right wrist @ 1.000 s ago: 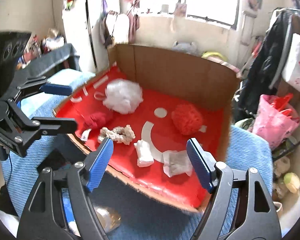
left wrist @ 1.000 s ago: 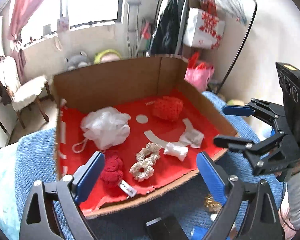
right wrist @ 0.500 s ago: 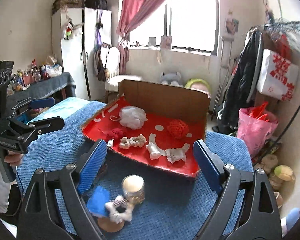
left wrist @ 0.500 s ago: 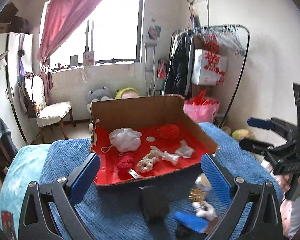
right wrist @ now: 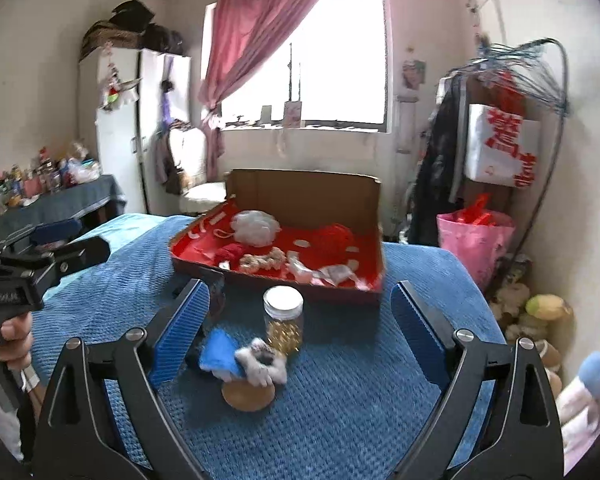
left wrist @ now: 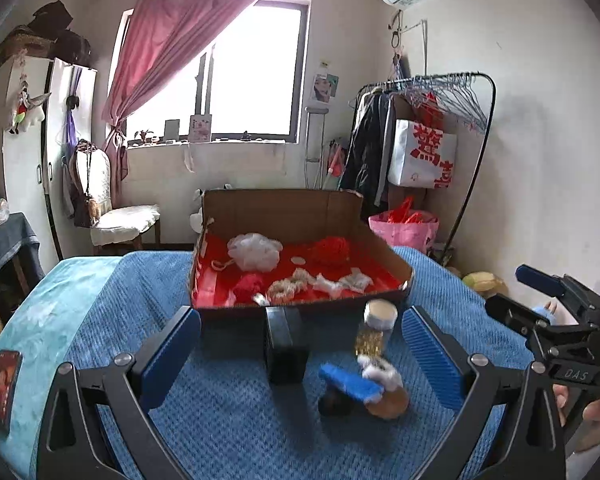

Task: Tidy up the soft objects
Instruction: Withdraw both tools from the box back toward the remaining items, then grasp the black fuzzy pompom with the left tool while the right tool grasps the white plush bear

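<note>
We hold the left gripper [left wrist: 300, 354] and right gripper [right wrist: 300, 326] with jaws wide, just opened further, nothing between them. Ahead of both, the red-lined cardboard box [left wrist: 300, 208] holds a white mesh puff [left wrist: 256, 251], red puff [left wrist: 331, 251], cream scrunchies [left wrist: 288, 285].

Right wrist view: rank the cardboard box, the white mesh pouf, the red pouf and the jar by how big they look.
1. cardboard box
2. jar, though it sits nearer the camera, so unsure
3. white mesh pouf and red pouf: look alike, not ranked
</note>
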The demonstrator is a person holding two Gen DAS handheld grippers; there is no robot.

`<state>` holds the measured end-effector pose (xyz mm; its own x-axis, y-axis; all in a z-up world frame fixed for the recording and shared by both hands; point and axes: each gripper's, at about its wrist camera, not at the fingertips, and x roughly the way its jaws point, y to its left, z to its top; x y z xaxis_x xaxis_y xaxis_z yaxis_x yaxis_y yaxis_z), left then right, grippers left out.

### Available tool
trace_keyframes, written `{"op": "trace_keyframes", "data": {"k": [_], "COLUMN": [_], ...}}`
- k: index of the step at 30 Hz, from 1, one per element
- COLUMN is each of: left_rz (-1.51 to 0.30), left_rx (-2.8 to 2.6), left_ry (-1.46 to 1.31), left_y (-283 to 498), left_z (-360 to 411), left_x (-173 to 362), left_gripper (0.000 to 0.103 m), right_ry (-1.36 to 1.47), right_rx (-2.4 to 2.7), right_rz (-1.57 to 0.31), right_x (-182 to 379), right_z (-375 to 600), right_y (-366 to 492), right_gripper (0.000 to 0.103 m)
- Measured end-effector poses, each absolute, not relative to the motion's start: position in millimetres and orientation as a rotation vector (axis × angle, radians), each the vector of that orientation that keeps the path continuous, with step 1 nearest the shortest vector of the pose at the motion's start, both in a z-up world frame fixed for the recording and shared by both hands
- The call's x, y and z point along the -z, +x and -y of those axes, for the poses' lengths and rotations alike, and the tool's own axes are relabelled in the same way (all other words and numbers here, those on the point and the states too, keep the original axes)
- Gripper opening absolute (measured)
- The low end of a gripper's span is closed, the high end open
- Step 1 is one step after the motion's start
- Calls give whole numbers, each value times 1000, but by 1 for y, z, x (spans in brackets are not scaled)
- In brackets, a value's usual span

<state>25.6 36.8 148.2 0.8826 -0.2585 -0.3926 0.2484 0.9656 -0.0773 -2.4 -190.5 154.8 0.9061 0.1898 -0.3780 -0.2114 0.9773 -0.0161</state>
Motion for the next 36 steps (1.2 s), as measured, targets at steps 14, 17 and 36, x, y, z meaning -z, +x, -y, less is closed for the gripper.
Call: {"op": "trace_keyframes", "data": {"k": [14,17,36], "left_rz": [-402,-438,-603], "left_rx": [193,183,178], "left_ry": [-27,-15,12], "left_y": [13,16,35], "left_z": [-21,-19,-13], "left_x": [-83,-68,-27], "left_gripper": [103,103,103], "right_ry": [-29,-19,9], "right_rx": [-149,-140,-141], "right_rz": [-391,-422,-600], "right_x": [-89,-74,-22], "right_z": [194,196,205], "right_y": [-24,-20,0], "right_gripper": [94,94,94]}}
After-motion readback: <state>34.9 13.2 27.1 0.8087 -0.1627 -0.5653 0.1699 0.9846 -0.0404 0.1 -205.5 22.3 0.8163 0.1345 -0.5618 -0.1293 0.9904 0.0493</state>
